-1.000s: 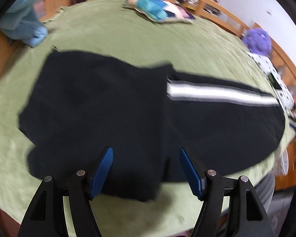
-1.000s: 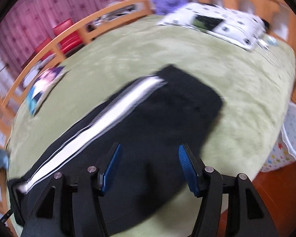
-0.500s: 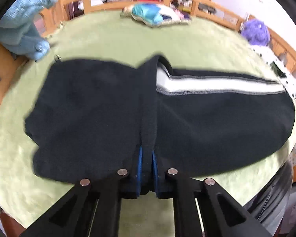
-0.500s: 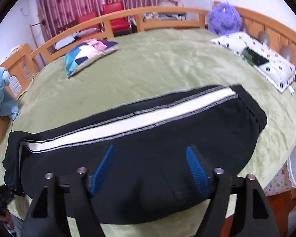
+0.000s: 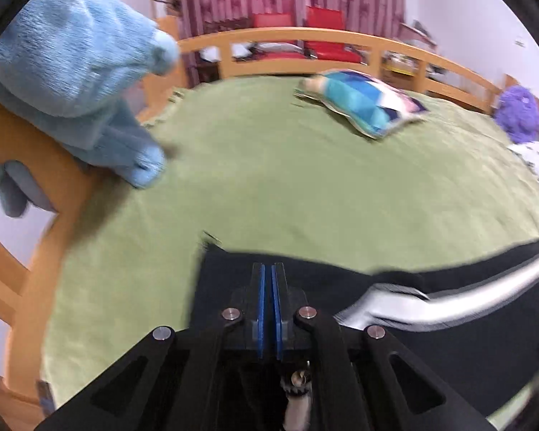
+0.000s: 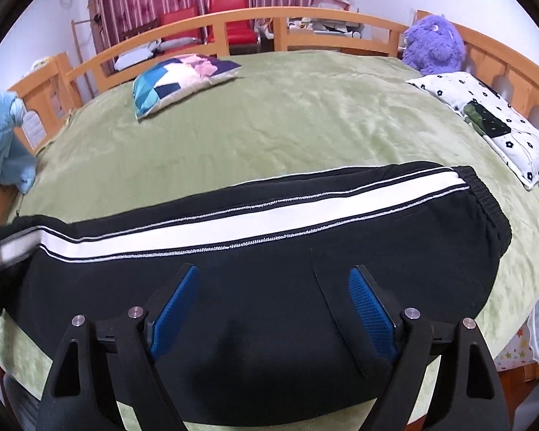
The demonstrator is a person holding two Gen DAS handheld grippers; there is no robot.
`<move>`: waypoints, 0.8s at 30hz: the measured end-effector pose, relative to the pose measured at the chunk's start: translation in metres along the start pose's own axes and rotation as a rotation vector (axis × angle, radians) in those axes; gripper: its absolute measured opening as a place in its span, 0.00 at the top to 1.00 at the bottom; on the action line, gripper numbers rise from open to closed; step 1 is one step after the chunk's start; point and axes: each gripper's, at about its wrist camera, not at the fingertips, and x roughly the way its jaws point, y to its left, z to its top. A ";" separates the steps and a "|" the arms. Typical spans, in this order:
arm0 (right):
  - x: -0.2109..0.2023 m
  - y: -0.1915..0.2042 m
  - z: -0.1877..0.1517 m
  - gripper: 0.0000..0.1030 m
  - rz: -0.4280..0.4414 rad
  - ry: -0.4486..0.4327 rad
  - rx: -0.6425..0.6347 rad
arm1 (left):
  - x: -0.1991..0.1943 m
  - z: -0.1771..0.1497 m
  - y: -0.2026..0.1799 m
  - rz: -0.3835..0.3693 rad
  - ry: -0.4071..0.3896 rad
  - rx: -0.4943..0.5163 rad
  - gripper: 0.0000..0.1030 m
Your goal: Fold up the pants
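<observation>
Black fabric of the pants [image 6: 269,305] lies lengthwise along the near edge of the bed [image 6: 305,125], white side stripe up, waistband to the right. The left claw [image 5: 268,309] is pressed together, seemingly pinching the leg end, probably to carry it over toward the waist. The right claw [image 6: 269,309] hovers spread apart above the seat area, gripping nothing. Beyond, the green blanket bears a patchwork cushion [image 6: 183,75], a flowered pillow [image 6: 485,122] and a purple plush [image 6: 433,45]; wooden rails, red chairs and maroon curtains stand behind.
</observation>
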 end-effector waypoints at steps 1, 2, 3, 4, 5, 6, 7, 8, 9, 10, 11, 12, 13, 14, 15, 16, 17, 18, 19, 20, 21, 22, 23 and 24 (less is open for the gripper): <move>0.004 0.003 0.000 0.18 -0.008 0.003 -0.016 | 0.003 0.002 0.006 0.016 0.003 -0.006 0.95; 0.007 0.004 -0.001 0.18 -0.010 0.005 -0.023 | 0.006 0.002 0.010 0.018 0.019 -0.011 0.95; 0.011 0.008 -0.001 0.18 -0.009 0.010 -0.036 | 0.008 0.000 0.014 0.013 0.035 -0.015 0.95; 0.015 0.011 -0.002 0.18 -0.003 0.017 -0.045 | 0.010 -0.003 0.018 0.004 0.049 -0.020 0.95; 0.018 0.014 -0.002 0.18 0.003 0.023 -0.049 | 0.010 -0.008 0.022 -0.007 0.061 -0.024 0.91; 0.023 0.017 -0.002 0.18 0.017 0.032 -0.051 | 0.009 -0.013 0.025 -0.012 0.071 -0.027 0.88; 0.027 0.020 -0.003 0.18 0.026 0.040 -0.047 | 0.008 -0.018 0.029 -0.013 0.079 -0.034 0.74; 0.029 0.021 -0.004 0.18 0.034 0.046 -0.044 | 0.006 -0.023 0.033 -0.021 0.082 -0.046 0.59; 0.033 0.024 -0.005 0.18 0.047 0.056 -0.041 | 0.003 -0.028 0.038 -0.039 0.077 -0.063 0.53; 0.035 0.027 -0.005 0.18 0.063 0.066 -0.036 | 0.000 -0.032 0.042 -0.070 0.069 -0.082 0.46; 0.037 0.030 -0.006 0.18 0.072 0.071 -0.033 | -0.003 -0.037 0.046 -0.108 0.071 -0.097 0.45; 0.038 0.033 -0.007 0.18 0.084 0.073 -0.030 | -0.006 -0.042 0.048 -0.125 0.078 -0.109 0.45; 0.038 0.035 -0.008 0.18 0.091 0.073 -0.029 | -0.008 -0.045 0.051 -0.142 0.082 -0.124 0.45; 0.038 0.038 -0.010 0.18 0.098 0.075 -0.029 | -0.011 -0.048 0.053 -0.169 0.084 -0.139 0.45; 0.038 0.041 -0.010 0.18 0.100 0.077 -0.030 | -0.014 -0.052 0.053 -0.208 0.086 -0.147 0.45; 0.039 0.043 -0.011 0.18 0.103 0.080 -0.035 | -0.017 -0.055 0.051 -0.230 0.093 -0.142 0.45; 0.039 0.046 -0.011 0.18 0.103 0.083 -0.037 | -0.019 -0.057 0.047 -0.247 0.100 -0.128 0.45; 0.040 0.047 -0.012 0.18 0.104 0.087 -0.037 | -0.021 -0.060 0.042 -0.259 0.100 -0.114 0.45; 0.040 0.048 -0.012 0.18 0.108 0.090 -0.035 | -0.025 -0.064 0.036 -0.278 0.098 -0.100 0.45; 0.040 0.048 -0.012 0.18 0.112 0.094 -0.032 | -0.027 -0.070 0.028 -0.308 0.105 -0.088 0.45; 0.039 0.049 -0.013 0.18 0.120 0.097 -0.021 | -0.030 -0.076 0.021 -0.330 0.115 -0.076 0.45; 0.038 0.049 -0.013 0.18 0.127 0.097 -0.010 | -0.032 -0.082 0.012 -0.354 0.126 -0.063 0.45; 0.038 0.048 -0.014 0.18 0.134 0.098 0.001 | -0.034 -0.088 0.002 -0.376 0.134 -0.051 0.45; 0.037 0.047 -0.015 0.18 0.143 0.099 0.012 | -0.036 -0.097 -0.011 -0.401 0.147 -0.025 0.45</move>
